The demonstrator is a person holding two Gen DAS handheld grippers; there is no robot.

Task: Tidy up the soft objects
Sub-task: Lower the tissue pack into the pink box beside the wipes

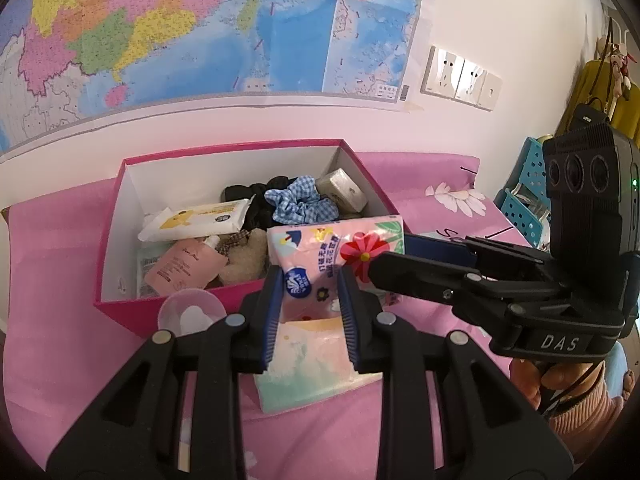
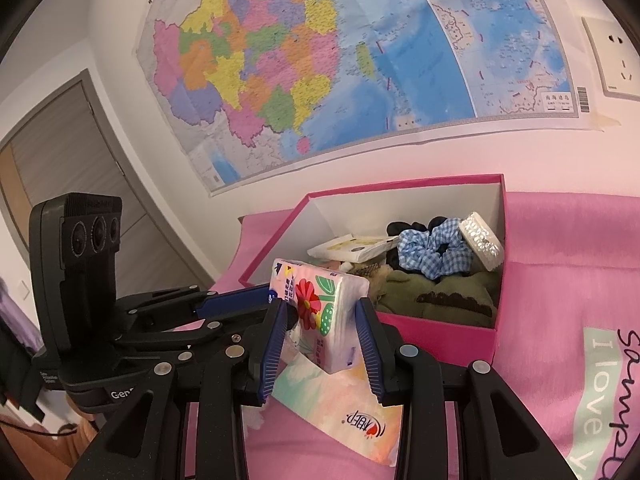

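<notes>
White capitals reading "DAS" stand on the black housing of the right gripper (image 1: 432, 276), while the body of the left gripper (image 2: 236, 300) carries the partial white letters "Gen". The pink bed cover (image 2: 568, 280) bears a pale green band with "I love" in white beside black handwriting too cut off to read. Chinese characters mark the flowered tissue pack (image 1: 336, 256), the second tissue pack (image 2: 340, 412) lying flat, and the wall map (image 2: 360, 60), all too small to make out.
</notes>
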